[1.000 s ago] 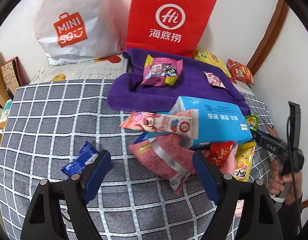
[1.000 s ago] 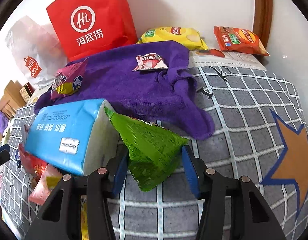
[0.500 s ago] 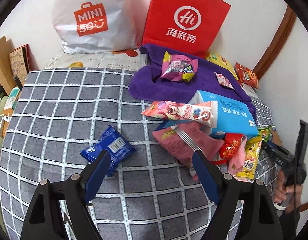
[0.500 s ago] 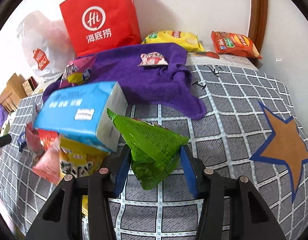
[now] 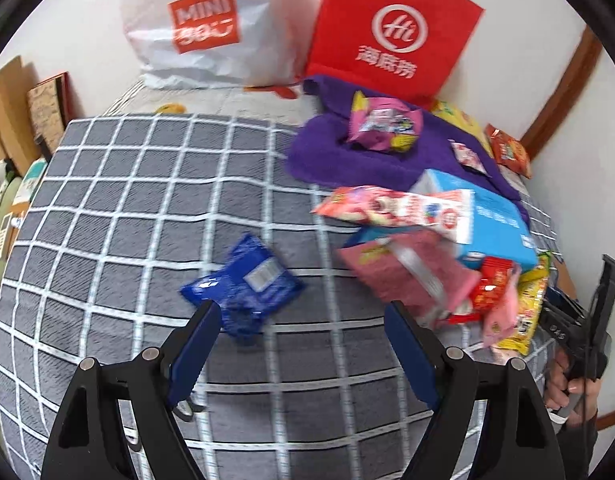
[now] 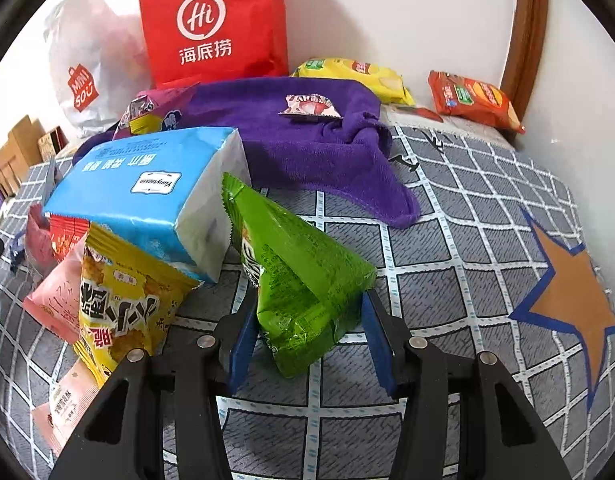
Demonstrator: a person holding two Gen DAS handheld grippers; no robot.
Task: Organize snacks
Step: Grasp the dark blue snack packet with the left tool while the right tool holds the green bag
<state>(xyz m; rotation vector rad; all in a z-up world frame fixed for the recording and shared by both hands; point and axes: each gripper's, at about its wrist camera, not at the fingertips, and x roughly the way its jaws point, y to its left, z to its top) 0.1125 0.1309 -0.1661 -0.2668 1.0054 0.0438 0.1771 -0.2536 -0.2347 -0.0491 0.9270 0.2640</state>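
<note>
Right gripper point(image 6: 305, 334) pinching the green snack bag point(image 6: 295, 276), held over the checked cover point(image 6: 447, 300). Left gripper point(image 5: 299, 344) spread, empty, over the blue packet point(image 5: 243, 280). Looks early: pile by the blue tissue pack point(image 6: 147, 196) unsorted, strays on the purple towel point(image 6: 307, 144).

The left gripper point(image 5: 299, 344) has swung leftward and down across the grid-patterned bed cover point(image 5: 127, 200): the blue snack packet point(image 5: 243, 280), earlier half hidden behind its left finger, now lies in full view just ahead of that finger, and the pink packet point(image 5: 407, 272) has slid from between the fingers to the right. The right gripper point(image 6: 307, 336), carrying the green packet point(image 6: 295, 276), has drawn back, bringing a yellow packet point(image 6: 119, 300) into view.
</note>
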